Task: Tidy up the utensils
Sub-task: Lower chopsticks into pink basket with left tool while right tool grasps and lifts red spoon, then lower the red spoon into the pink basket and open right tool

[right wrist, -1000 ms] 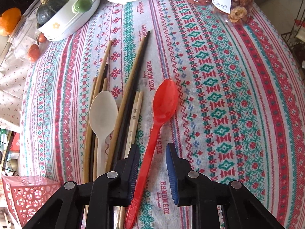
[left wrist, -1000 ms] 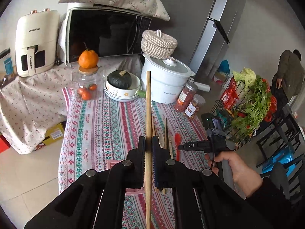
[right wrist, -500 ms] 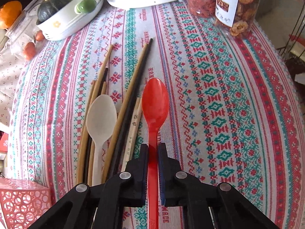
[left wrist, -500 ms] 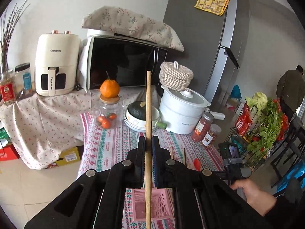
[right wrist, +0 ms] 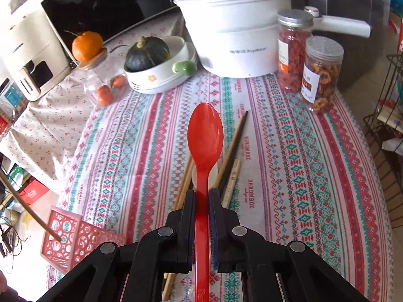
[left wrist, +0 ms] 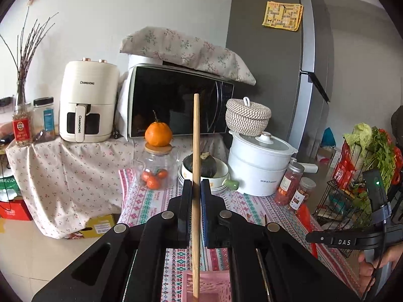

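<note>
My left gripper (left wrist: 196,188) is shut on a long wooden chopstick (left wrist: 196,151), held upright with its lower end in the pink perforated basket (left wrist: 214,287). The basket (right wrist: 73,236) and chopstick (right wrist: 27,209) also show at the lower left of the right wrist view. My right gripper (right wrist: 202,196) is shut on a red plastic spoon (right wrist: 205,136), lifted above the table with its bowl pointing forward. Several wooden and dark chopsticks (right wrist: 233,148) lie on the patterned tablecloth (right wrist: 289,163) beneath it. The white spoon is mostly hidden under the red one.
At the table's back stand a white pot (right wrist: 234,25), two spice jars (right wrist: 322,70), a bowl stack with a dark squash (right wrist: 156,60) and a glass jar topped by an orange (right wrist: 87,45). A wire vegetable rack (left wrist: 357,176) stands to the right.
My right gripper has lifted the red spoon off the table. My left gripper has tilted further up, with the chopstick's lower end now in the basket.
</note>
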`<act>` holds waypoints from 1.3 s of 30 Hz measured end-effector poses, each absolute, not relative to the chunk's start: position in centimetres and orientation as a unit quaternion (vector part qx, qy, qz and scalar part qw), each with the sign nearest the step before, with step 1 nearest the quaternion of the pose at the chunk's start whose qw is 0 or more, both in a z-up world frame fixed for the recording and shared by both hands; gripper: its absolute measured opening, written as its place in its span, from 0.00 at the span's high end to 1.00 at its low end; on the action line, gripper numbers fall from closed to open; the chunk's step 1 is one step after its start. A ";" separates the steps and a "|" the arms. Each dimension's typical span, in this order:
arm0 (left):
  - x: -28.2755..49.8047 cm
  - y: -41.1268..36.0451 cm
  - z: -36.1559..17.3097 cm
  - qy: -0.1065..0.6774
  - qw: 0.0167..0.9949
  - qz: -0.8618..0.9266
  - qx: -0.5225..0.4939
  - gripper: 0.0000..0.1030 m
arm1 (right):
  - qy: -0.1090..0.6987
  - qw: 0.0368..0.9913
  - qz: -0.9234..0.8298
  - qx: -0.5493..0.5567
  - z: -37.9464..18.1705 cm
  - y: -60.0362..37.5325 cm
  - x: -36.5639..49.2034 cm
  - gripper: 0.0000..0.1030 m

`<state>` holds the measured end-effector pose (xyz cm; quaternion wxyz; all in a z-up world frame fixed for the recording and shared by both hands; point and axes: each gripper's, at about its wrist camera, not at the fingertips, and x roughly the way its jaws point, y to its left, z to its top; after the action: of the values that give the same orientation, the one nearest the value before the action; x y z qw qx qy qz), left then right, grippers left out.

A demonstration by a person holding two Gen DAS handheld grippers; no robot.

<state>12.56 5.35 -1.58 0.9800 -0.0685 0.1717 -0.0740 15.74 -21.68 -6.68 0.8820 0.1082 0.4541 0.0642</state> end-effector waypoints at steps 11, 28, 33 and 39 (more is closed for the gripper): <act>13.8 5.0 -5.1 0.217 0.971 -0.080 -0.064 0.94 | 0.394 0.908 0.109 0.095 -4.3 -18.2 14.2 0.92; 11.1 7.7 -3.7 0.332 0.935 -0.110 -0.053 0.49 | 0.292 0.935 0.167 0.106 -1.2 -12.7 12.5 0.92; 9.7 9.9 -3.3 0.347 0.933 -0.085 -0.042 0.30 | 0.268 0.940 0.175 0.118 -1.1 -10.4 12.7 0.92; 9.6 11.6 -4.6 0.378 0.923 -0.061 -0.043 0.26 | 0.251 0.949 0.156 0.106 -2.5 -8.2 13.1 0.92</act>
<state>9.63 11.64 -4.61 0.9227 -0.0428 0.3784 -0.0607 13.13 -8.15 -2.51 0.9493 0.1059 0.2513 0.1564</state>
